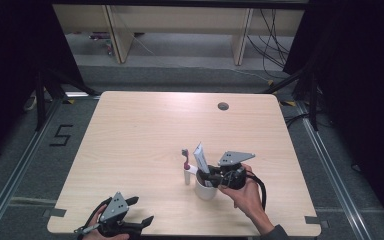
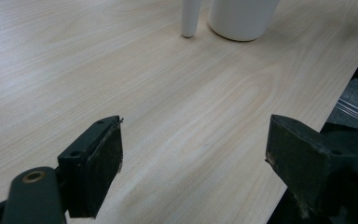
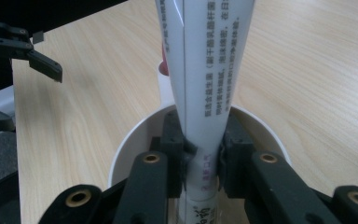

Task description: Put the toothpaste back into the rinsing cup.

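at the bottom left of the high view the left gripper [image 1: 142, 211] sits at the near table edge with its jaws spread apart and nothing between them; in the left gripper view the two black pads frame bare wood, with the base of the white cup [image 2: 244, 18] at the top centre of the frame. the table [image 1: 140, 135] is otherwise bare across its upper half.

farther in, lower centre-right of the high view, the right gripper [image 1: 211, 176] reaches down over the mouth of the white cup [image 1: 206, 189], the person's right hand [image 1: 244, 192] behind it. in the right gripper view, its jaws are clamped on the toothpaste tube [image 3: 204, 93] low down, the pads already inside the cup rim [image 3: 121, 154], the tube standing nearly upright toward the top of the frame. in the high view the tube [image 1: 200, 158] juts up from the cup, and a toothbrush [image 1: 185, 161] with a pinkish head stands just to the left of it; i cannot tell whether it sits inside the cup or in a holder touching it.

judging the risks: the cup is light and held by nothing, so a sideways drag could tip or slide it toward the near edge. the soft tube may buckle under the squeeze, and letting go while tilted could make it fall against the toothbrush.
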The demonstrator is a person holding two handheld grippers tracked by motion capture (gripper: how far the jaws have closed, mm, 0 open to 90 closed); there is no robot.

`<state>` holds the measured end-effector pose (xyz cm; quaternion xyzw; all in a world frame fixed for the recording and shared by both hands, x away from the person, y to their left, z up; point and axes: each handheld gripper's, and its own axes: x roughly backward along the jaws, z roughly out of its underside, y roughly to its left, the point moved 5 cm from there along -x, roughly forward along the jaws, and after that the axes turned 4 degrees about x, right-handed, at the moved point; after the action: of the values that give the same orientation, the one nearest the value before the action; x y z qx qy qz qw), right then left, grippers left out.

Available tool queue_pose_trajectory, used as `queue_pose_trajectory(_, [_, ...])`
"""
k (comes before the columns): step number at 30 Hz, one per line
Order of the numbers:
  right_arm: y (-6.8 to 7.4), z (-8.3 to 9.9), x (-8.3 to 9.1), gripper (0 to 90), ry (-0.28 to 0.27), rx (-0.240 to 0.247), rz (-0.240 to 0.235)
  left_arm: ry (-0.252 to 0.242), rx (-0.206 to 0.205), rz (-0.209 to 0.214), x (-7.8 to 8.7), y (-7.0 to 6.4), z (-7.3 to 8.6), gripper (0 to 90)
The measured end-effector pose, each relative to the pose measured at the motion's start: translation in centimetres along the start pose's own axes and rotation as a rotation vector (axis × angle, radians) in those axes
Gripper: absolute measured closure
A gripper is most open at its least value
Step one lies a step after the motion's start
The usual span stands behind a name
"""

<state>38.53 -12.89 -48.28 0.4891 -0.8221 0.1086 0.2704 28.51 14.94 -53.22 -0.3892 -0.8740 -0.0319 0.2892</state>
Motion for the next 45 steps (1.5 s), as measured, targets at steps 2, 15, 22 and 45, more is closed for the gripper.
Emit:
queue_pose_trajectory(2, [0.0,0.0,0.1,75.3,0.001,-0.007,0.0,-0.009,0.007,-0.001,0.0,0.0,0.0,18.4])
queue_pose_trajectory(15, [0.0,0.2,0.5,70.6,-0.014,-0.028,0.007,0.012,-0.002,-0.007,0.1,0.1,0.1,18.4])
queue_pose_trajectory(22, [-0.2,0.3,1.0,65.4,-0.033,-0.023,0.01,0.0,0.005,-0.008,0.0,0.0,0.0,18.5])
queue_pose_trajectory(45, [-0.8,-0.3,3.9,55.1,-0.117,-0.062,0.039,0.004,0.0,-0.009,0.2,0.1,0.0,18.7])
